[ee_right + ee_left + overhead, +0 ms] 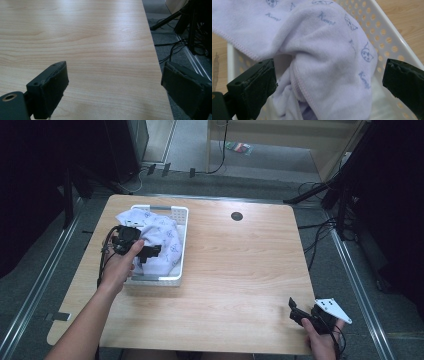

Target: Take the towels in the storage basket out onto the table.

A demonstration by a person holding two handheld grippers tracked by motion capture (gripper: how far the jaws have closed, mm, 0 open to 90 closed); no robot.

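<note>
A pale lilac towel [165, 240] with small blue prints lies bunched in a white perforated basket [181, 212] on the left part of the wooden table [240, 265]. A hand holds my left gripper [150, 252] over the basket's near left side, pointing at the cloth. In the left gripper view its jaws stand wide apart, open [329, 68], with a fold of the towel [324, 45] between and beyond them, untouched by the pads; the basket wall [387, 37] shows behind. My right gripper [295, 307] rests at the table's front right corner, open [115, 71] and holding nothing.
A round black grommet [237, 216] sits in the tabletop near the far edge. The table's right edge [155, 62] runs close beside the right gripper, with cables and stand legs [175, 20] on the grey floor past it.
</note>
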